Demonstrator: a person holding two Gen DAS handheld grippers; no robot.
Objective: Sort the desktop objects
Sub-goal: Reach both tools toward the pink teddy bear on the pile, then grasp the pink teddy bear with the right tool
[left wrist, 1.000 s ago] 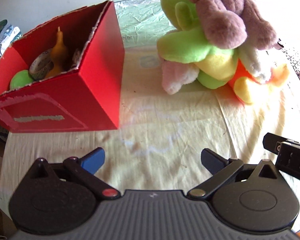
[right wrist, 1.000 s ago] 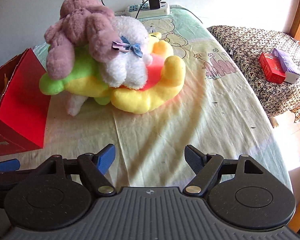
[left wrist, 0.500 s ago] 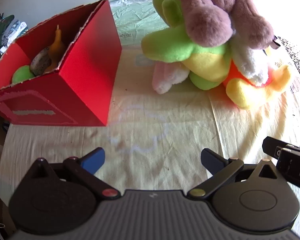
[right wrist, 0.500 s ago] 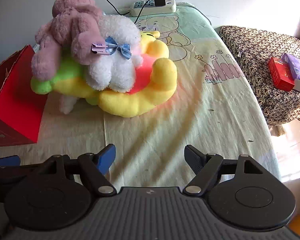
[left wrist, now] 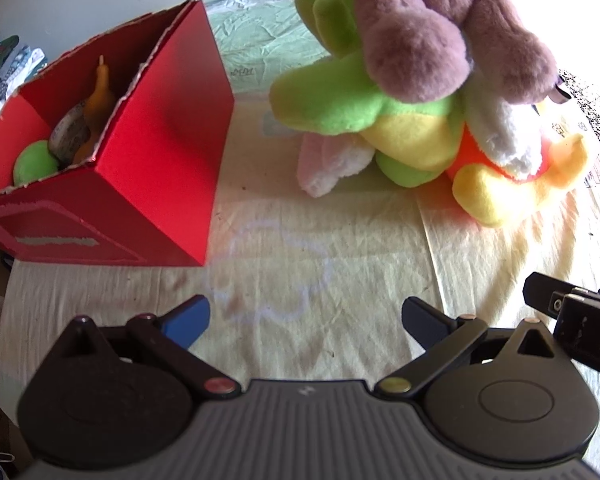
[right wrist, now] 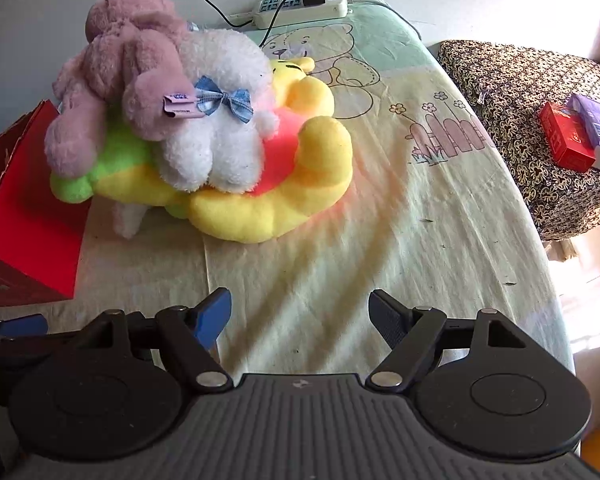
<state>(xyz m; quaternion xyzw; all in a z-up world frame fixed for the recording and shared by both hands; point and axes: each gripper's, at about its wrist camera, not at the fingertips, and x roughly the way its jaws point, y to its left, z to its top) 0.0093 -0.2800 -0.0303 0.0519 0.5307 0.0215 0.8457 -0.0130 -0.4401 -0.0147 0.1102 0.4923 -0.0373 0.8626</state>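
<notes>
Tablecloth [right wrist: 400,216], pale yellow with cartoon print, spread under everything. Red cardboard box [left wrist: 148,168] standing open at left, holding a green ball [left wrist: 34,162], an orange gourd-shaped toy [left wrist: 100,96] and a roll of tape [left wrist: 70,136]. Plush heap [right wrist: 204,128] just right of the box: mauve toy on top, white one with blue bow, green and yellow ones beneath. Left gripper [left wrist: 304,316] spread wide, empty, above bare cloth. Right gripper [right wrist: 300,312] likewise parted, holding nothing, short of the heap.
</notes>
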